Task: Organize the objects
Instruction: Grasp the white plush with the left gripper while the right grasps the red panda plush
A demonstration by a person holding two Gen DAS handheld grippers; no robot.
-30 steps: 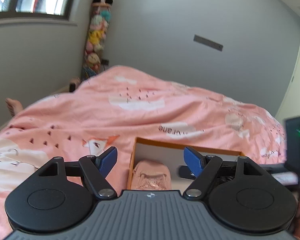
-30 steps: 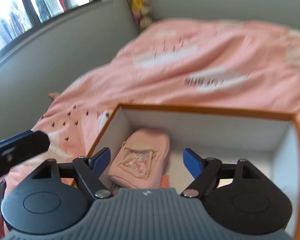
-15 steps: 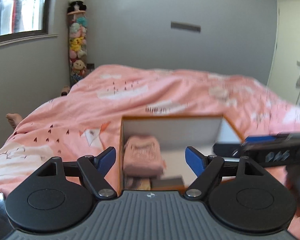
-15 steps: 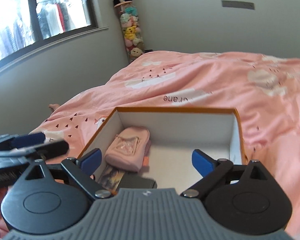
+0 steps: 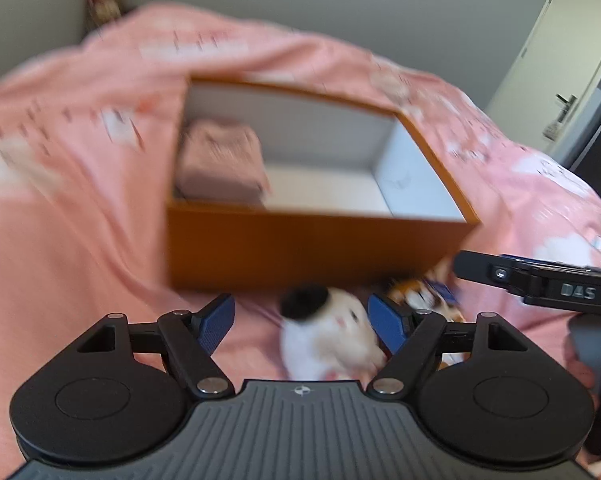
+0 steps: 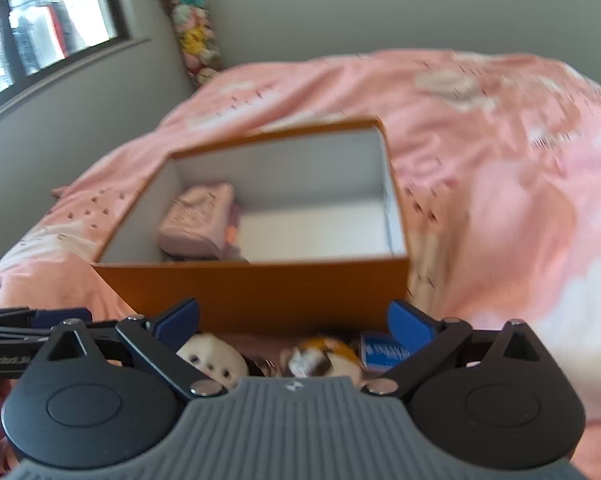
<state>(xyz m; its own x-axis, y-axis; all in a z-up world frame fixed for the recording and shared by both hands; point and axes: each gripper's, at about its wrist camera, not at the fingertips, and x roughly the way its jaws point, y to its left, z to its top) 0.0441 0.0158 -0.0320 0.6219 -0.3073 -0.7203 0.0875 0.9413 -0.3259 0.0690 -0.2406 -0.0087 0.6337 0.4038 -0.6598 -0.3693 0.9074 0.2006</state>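
Blue pads tip both claws. The left claw [image 5: 300,320] has its jaws spread wide and closing a little; a white plush toy with a black ear [image 5: 328,332] lies on the bed between them, against the right pad as far as the blur allows, but not pinched. Just right of that toy lies an orange-and-white plush [image 5: 424,300], and past it the right claw reaches in from the right edge of the left wrist view.

The right claw [image 6: 294,320] also stands wide apart, with nothing gripped. Below and between its jaws, on the near side, sit the white plush, the orange-and-white plush and a small blue card or packet [image 6: 384,354] at the right; what the blue item is cannot be told.

Directly beyond both claws stands an open orange box [image 6: 260,292] with white inner walls, resting on the pink duvet [image 6: 500,160]. Inside it, in the far left corner, lies a pink pouch [image 6: 198,220] on top of other items too blurred to name. The rest of the box floor is bare.

Far beyond the bed, a column of stuffed toys [image 6: 192,32] stands in the corner beside a window [image 6: 40,20].
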